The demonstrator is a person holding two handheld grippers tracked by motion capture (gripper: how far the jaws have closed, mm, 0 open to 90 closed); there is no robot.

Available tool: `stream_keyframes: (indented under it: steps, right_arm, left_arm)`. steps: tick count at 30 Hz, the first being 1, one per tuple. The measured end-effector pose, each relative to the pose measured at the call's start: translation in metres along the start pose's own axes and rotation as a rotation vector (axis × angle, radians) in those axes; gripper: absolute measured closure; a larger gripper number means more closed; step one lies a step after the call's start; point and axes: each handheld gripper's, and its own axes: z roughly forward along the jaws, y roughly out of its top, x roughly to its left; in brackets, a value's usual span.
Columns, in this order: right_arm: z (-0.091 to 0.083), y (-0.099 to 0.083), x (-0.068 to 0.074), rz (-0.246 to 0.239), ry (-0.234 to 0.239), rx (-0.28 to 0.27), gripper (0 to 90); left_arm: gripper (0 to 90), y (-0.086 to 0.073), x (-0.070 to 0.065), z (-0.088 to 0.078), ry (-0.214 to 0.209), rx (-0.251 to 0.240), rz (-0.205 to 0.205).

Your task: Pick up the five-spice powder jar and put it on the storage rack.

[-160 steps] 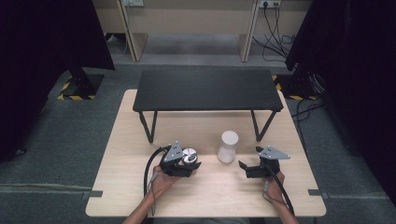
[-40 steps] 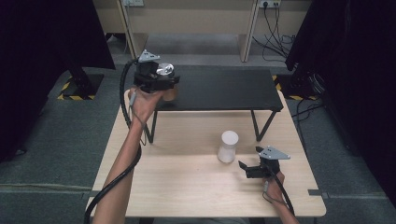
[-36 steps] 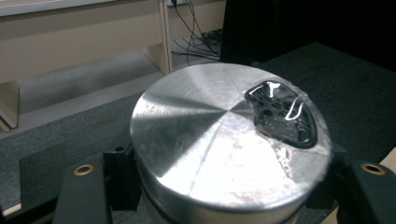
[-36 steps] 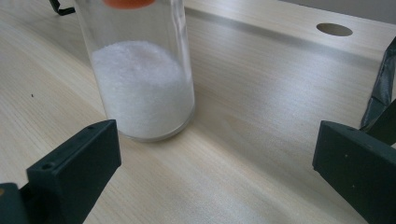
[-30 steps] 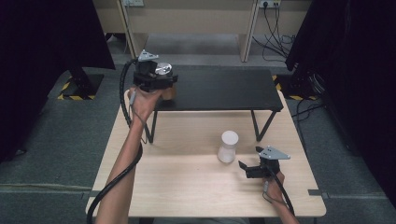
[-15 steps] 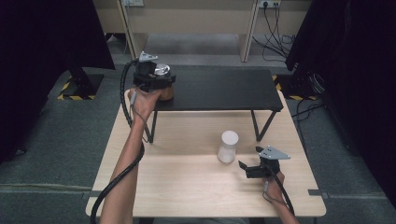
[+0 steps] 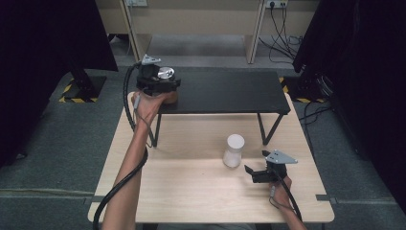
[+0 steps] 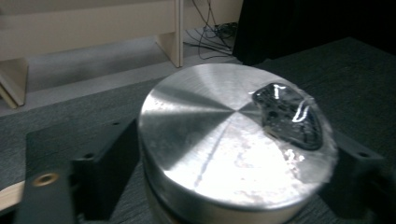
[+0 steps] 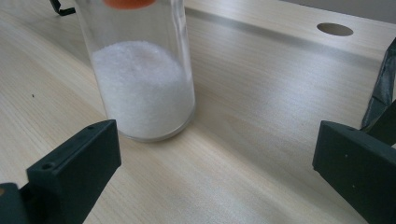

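In the high view the left gripper (image 7: 160, 81) sits at the left end of the black shelf (image 7: 225, 92), around a metal-lidded jar (image 7: 165, 74) standing there; its jaws have just been opening. The right gripper (image 7: 256, 173) rests on the worktop (image 7: 191, 191) just right of the salt jar (image 7: 234, 150), well short of the shelf. In the left gripper view the jar's lid (image 8: 233, 144) lies between the jaws, slightly parted from it. In the right gripper view the jaws stand wide and empty, the salt jar (image 9: 142, 79) just ahead.

Tin (image 7: 165, 74) on shelf (image 7: 225, 91) left end; jar (image 7: 234, 151) on table (image 7: 191, 191) before it
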Motion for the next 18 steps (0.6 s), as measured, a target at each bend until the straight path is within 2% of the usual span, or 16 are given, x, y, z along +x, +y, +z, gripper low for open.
stream_keyframes:
  steps: [3,10,18]
  right_arm:
    - [0.000,0.000,0.000,0.001,0.001,0.000,1.1]
    - [0.000,0.000,0.000,0.001,0.000,0.000,1.1]
    - [0.000,0.000,0.000,0.000,-0.001,0.001,1.1]
  left_arm:
    - [9.7,0.000,0.000,-0.001,0.002,0.006,0.012]
    - [6.2,-0.002,0.001,-0.004,0.001,-0.004,0.001]
    - [0.0,-0.005,-0.004,-0.013,0.012,-0.047,-0.002]
